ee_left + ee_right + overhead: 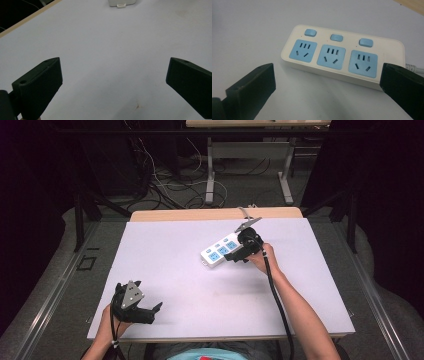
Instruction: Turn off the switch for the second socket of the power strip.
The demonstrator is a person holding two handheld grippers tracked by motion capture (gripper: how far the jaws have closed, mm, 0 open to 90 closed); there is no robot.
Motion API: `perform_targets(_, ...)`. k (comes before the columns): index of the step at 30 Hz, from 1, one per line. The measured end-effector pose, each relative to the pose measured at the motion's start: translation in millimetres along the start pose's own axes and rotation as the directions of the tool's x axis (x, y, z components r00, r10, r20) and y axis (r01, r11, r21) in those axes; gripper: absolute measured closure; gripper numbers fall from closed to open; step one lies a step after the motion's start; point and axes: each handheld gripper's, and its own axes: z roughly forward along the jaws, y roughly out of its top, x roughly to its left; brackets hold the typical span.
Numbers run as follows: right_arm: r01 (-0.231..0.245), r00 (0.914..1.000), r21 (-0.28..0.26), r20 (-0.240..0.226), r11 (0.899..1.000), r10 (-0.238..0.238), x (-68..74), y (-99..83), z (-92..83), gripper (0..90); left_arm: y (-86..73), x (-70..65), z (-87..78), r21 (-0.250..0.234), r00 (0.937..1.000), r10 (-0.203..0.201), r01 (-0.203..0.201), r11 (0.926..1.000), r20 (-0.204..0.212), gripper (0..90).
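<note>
Toward the far right of the desk [165, 270] lies the power strip [220, 250], the released right gripper [239, 254] just beside it, the left gripper [150, 312] also released, well apart.

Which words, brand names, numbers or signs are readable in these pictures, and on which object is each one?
None can be read.
The white power strip carries three blue sockets and three blue buttons, with no printed text visible.
The right claw and left claw bear no markings.
</note>
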Motion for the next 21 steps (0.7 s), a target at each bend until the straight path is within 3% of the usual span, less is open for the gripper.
perform_targets(1, 0.001, 1.0, 0.025, -0.008, 1.0, 0.0, 0.6, 1.5, -1.4, 0.0, 0.0, -0.1, 0.0, 0.0, 1.0, 0.0, 0.0, 1.0, 0.0, 0.3)
perform_targets(3, 0.005, 1.0, -0.001, -0.005, 1.0, -0.005, 0.4, 2.3, 1.7, 0.0, 0.1, -0.3, 0.2, 0.0, 1.0, -0.001, 0.001, 1.0, 0.001, 0.3)
perform_targets(4, -0.003, 1.0, 0.027, -0.009, 1.0, 0.003, 1.0, 3.7, 0.3, 0.0, 0.1, -0.7, 0.5, -0.006, 1.0, -0.008, 0.008, 1.0, 0.006, 0.3)
perform_targets(5, 0.001, 1.0, 0.003, -0.008, 1.0, -0.001, 0.2, 3.9, 2.5, 0.0, 0.2, -0.8, 0.6, -0.004, 1.0, -0.007, 0.007, 1.0, 0.003, 0.3)
perform_targets(10, -0.008, 0.9998, -0.007, -0.016, 1.0, 0.008, -1.0, 10.0, 5.2, 0.0, -0.2, -0.4, 1.2, -0.006, 1.0, -0.002, 0.001, 1.0, -0.003, 0.3)
perform_targets(11, 0.002, 0.9999, 0.018, -0.014, 1.0, -0.001, -1.7, 12.0, 4.2, 0.0, 0.1, -0.1, 0.4, 0.003, 1.0, 0.0, 0.0, 1.0, 0.003, 0.3)
perform_targets(15, -0.004, 0.9999, 0.0, -0.012, 1.0, 0.004, -1.7, 15.9, 9.7, 0.0, 0.1, 0.0, 0.3, 0.003, 1.0, -0.001, 0.001, 1.0, 0.003, 0.3)
perform_targets(18, -0.001, 0.9999, 0.012, -0.014, 1.0, 0.001, -3.6, 19.2, 12.8, 0.0, 0.1, -0.1, 0.6, 0.002, 1.0, -0.002, 0.002, 1.0, 0.004, 0.3)
perform_targets(19, -0.019, 0.9998, 0.038, -0.01, 0.999, 0.019, -3.1, 21.0, 11.5, 0.0, 0.0, -0.3, 0.9, -0.001, 1.0, -0.004, 0.004, 1.0, 0.006, 0.3)
perform_targets(21, -0.015, 0.9999, 0.012, -0.007, 1.0, 0.015, -4.3, 22.3, 14.0, 0.0, 0.2, -0.1, 1.0, 0.0, 1.0, -0.002, 0.002, 1.0, 0.009, 0.3)
